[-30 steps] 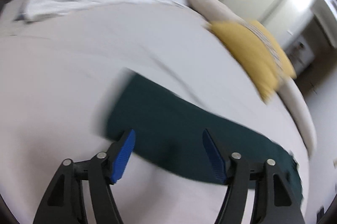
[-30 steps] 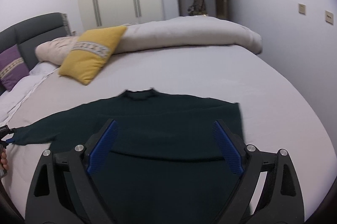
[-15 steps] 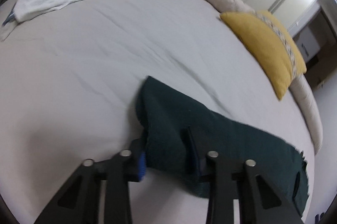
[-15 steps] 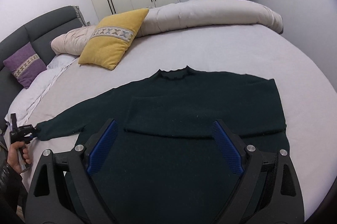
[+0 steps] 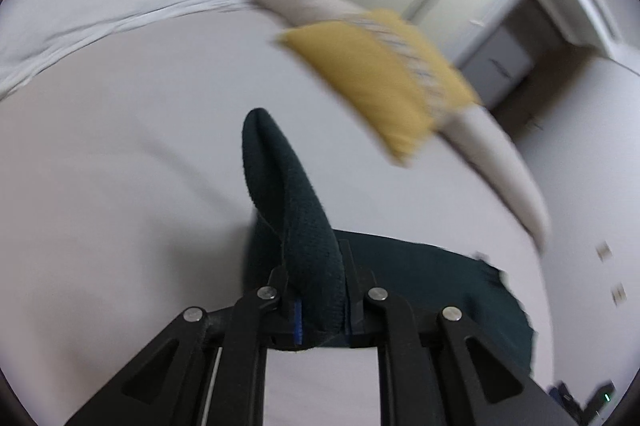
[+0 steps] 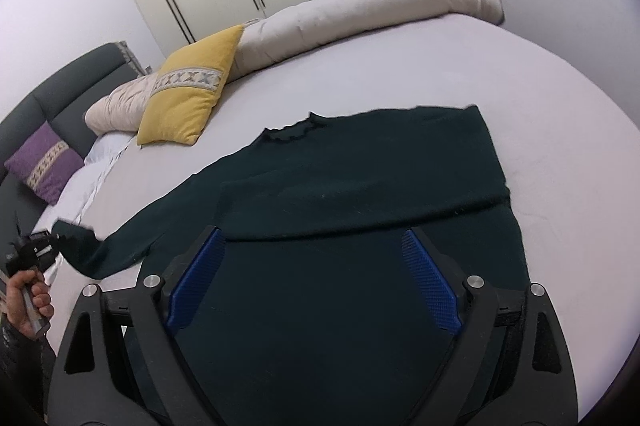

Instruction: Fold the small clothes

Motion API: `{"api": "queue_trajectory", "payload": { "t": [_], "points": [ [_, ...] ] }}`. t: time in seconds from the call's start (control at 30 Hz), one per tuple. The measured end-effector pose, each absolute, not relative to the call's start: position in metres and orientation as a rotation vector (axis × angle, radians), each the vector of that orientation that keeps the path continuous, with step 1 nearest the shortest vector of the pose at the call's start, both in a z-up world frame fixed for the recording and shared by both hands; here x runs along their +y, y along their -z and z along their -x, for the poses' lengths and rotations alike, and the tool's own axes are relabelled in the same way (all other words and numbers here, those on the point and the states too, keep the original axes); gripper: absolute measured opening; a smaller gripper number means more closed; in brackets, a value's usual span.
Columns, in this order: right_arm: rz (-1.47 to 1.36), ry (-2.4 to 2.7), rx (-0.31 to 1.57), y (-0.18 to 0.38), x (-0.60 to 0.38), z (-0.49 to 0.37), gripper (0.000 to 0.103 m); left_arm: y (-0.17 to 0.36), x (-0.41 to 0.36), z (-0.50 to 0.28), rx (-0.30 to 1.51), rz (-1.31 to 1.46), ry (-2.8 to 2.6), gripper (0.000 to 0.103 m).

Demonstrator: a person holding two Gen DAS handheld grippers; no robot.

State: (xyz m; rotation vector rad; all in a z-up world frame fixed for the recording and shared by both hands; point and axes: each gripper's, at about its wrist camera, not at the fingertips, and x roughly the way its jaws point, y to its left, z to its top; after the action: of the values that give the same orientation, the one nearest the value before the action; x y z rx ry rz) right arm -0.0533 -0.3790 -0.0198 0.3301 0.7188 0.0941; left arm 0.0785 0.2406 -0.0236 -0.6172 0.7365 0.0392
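Dark green knit, our sweater (image 6: 360, 185) lies flat on the bed (image 6: 560, 165), collar toward the far side, with its right sleeve already folded across the chest. Our left tool (image 5: 320, 310) is closing on the cuff of the left sleeve (image 5: 288, 193), which stands up between the pads, lifted off the sheet; from the right wrist view that sleeve trails out to the left, toward the purple pillow (image 6: 42, 165). Our right tool (image 6: 312, 282) hangs over the near body panel, jaws wide apart, gripping nothing. We judge the sleeve fold is in hand: next we should carry the cuff right, across the chest, lay it over the folded sleeve, then release.
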Motion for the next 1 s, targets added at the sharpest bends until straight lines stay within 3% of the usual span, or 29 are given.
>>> {"api": "queue_trajectory", "payload": {
  "t": [0.17,0.3,0.37,0.43,0.53,0.63,0.83,0.97,1.0],
  "points": [
    [-0.356,-0.085,0.725,0.028,-0.394,0.061,0.09,0.0,0.122,-0.098,0.731,0.561,0.205,0.014],
    [-0.383,-0.08,0.764,0.039,-0.403,0.058,0.09,0.026,0.019,-0.11,0.799,0.51,0.372,0.016],
    [-0.391,-0.081,0.792,0.047,-0.405,0.054,0.09,0.045,-0.013,-0.111,0.843,0.5,0.422,0.026],
    [-0.402,-0.091,0.826,0.055,-0.404,0.048,0.09,0.067,-0.037,-0.111,0.908,0.486,0.458,0.046],
    [-0.404,-0.11,0.858,0.065,-0.398,0.04,0.09,0.08,-0.041,-0.104,0.942,0.479,0.468,0.06],
    [-0.407,-0.138,0.886,0.074,-0.385,0.028,0.09,0.073,-0.017,-0.086,0.902,0.512,0.484,0.065],
    [-0.396,-0.205,0.988,0.093,-0.337,-0.013,0.09,0.057,0.052,-0.077,0.81,0.531,0.365,0.066],
    [-0.318,-0.191,1.062,0.111,-0.3,-0.042,0.068,0.065,0.096,-0.079,0.808,0.589,0.283,0.066],
    [-0.283,-0.189,1.055,0.111,-0.292,-0.046,0.047,0.066,0.102,-0.079,0.803,0.6,0.271,0.066]
  ]
}}
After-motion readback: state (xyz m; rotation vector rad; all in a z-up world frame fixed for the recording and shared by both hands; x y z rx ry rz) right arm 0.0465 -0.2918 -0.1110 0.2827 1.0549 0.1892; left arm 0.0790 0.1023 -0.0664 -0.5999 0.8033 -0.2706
